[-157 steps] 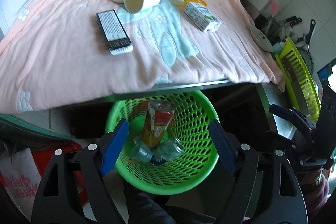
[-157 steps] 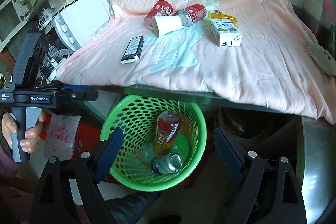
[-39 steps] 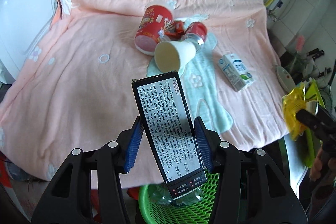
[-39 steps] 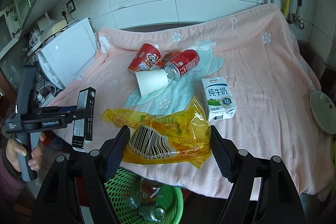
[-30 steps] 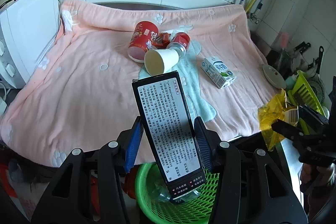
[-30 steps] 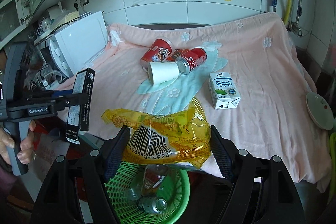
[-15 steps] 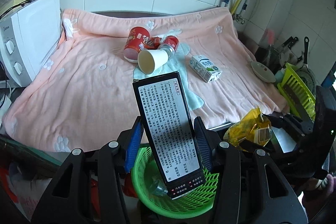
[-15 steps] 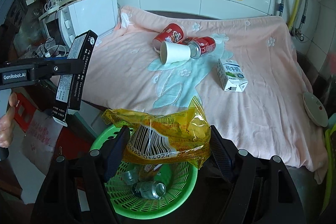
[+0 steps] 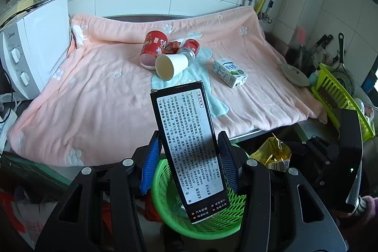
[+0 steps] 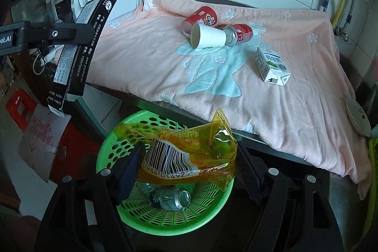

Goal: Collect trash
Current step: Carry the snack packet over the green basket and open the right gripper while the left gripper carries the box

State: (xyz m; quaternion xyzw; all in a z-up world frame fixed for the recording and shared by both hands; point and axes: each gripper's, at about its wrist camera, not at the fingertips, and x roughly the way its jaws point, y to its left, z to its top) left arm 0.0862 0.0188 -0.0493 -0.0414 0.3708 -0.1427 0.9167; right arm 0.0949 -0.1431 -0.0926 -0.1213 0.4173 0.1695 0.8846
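My left gripper [image 9: 187, 161] is shut on a black box with a white printed label [image 9: 189, 148] and holds it above the green basket [image 9: 165, 202]. It also shows in the right wrist view [image 10: 75, 46]. My right gripper [image 10: 189, 168] is shut on a crumpled yellow wrapper [image 10: 186, 157] over the green basket [image 10: 113, 181], which holds cans [image 10: 172, 198]. On the pink blanket [image 9: 94, 96] lie a red cup [image 9: 152, 49], a white paper cup [image 9: 170, 65], a red can [image 9: 190, 47] and a milk carton [image 9: 229, 72].
A white microwave [image 9: 30, 46] stands at the left of the counter. A small dish [image 9: 294, 71] and a yellow-green rack [image 9: 340, 96] sit to the right. A red crate [image 10: 19, 108] is on the floor left of the basket.
Both grippers have pulled back and down from the counter with their items. The wrapper and the black box now hang over the basket.
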